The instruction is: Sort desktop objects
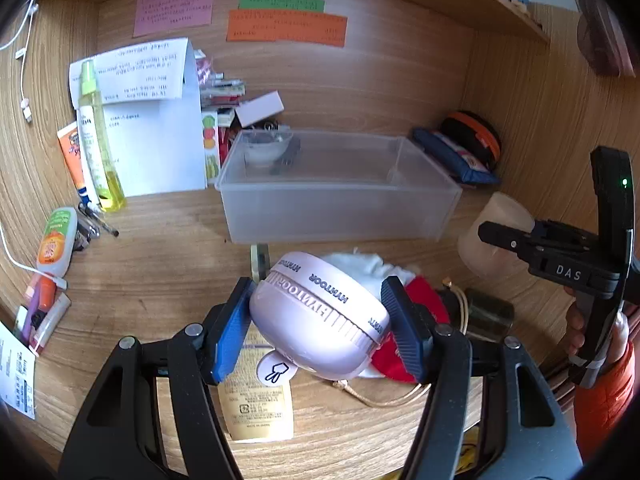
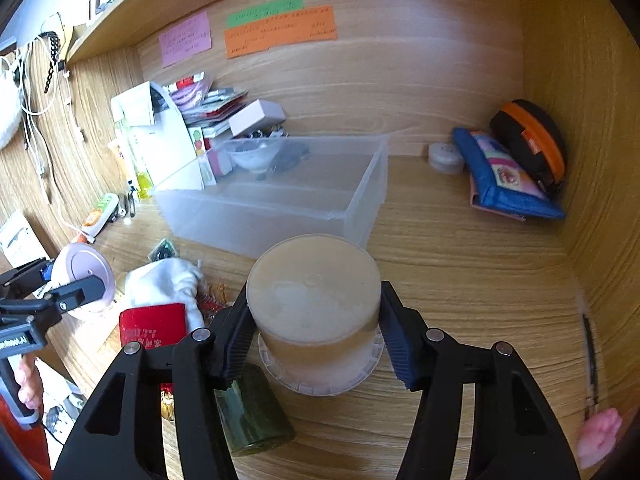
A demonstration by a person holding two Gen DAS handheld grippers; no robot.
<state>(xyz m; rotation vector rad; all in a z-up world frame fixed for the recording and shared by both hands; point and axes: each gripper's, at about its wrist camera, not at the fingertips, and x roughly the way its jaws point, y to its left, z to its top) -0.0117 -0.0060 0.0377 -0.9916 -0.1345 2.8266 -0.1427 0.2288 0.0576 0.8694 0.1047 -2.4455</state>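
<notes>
Nearby, the left gripper (image 1: pixel 320 328) pinches a round lilac plastic case (image 1: pixel 320 316) by its sides; rigid, probably light and slick; the right gripper (image 2: pixel 316 336) clasps a frosted plastic tub (image 2: pixel 314 304) on the wooden table (image 2: pixel 460 280); beyond, the clear storage bin (image 1: pixel 340 212) waits.

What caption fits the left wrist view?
Left gripper fingers clamp a round white device above the cluttered desk, clear plastic bin behind.

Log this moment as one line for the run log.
left hand-held gripper: grips pink round device | right hand-held gripper: grips translucent tub | clear bin: behind
</notes>
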